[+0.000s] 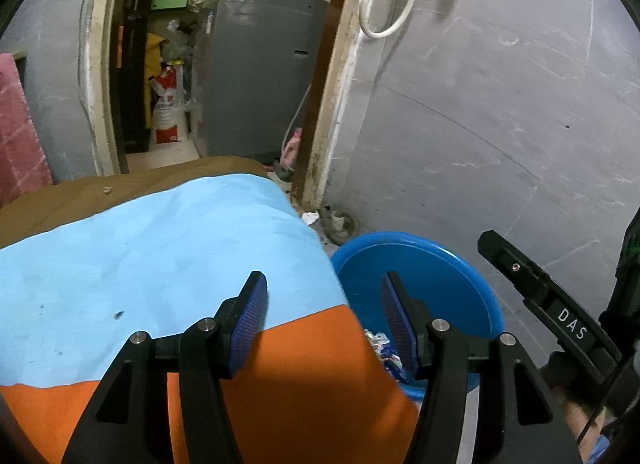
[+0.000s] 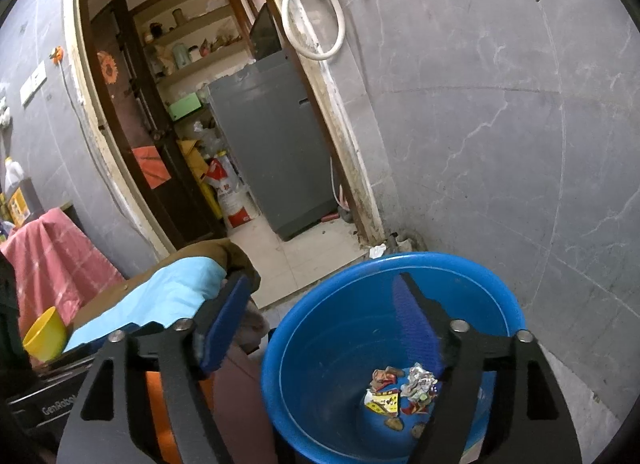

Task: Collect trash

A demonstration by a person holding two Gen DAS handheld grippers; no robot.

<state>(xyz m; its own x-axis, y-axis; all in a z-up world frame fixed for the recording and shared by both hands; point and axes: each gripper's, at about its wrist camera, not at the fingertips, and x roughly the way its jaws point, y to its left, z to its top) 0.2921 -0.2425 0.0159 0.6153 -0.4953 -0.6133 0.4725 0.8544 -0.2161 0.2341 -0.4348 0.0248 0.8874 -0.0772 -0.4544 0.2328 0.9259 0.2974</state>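
A blue plastic tub (image 2: 320,328) stands on the floor by the grey wall; it also shows in the left wrist view (image 1: 452,264). Crumpled wrappers and scraps of trash (image 2: 400,392) lie at its bottom, partly seen in the left wrist view (image 1: 384,352). My right gripper (image 2: 320,328) is open and empty over the tub's near rim. My left gripper (image 1: 324,316) is open and empty above the edge of the table covered in light blue cloth (image 1: 160,248) and orange cloth (image 1: 304,384). The right gripper's body (image 1: 560,316) shows at the right of the left wrist view.
An open doorway (image 2: 224,167) leads to a storeroom with a grey appliance (image 2: 272,151), bags and shelves. A yellow bowl (image 2: 44,338) sits at the left. A pink cloth (image 2: 52,260) hangs by the wall. A white hose (image 2: 312,11) hangs on the door frame.
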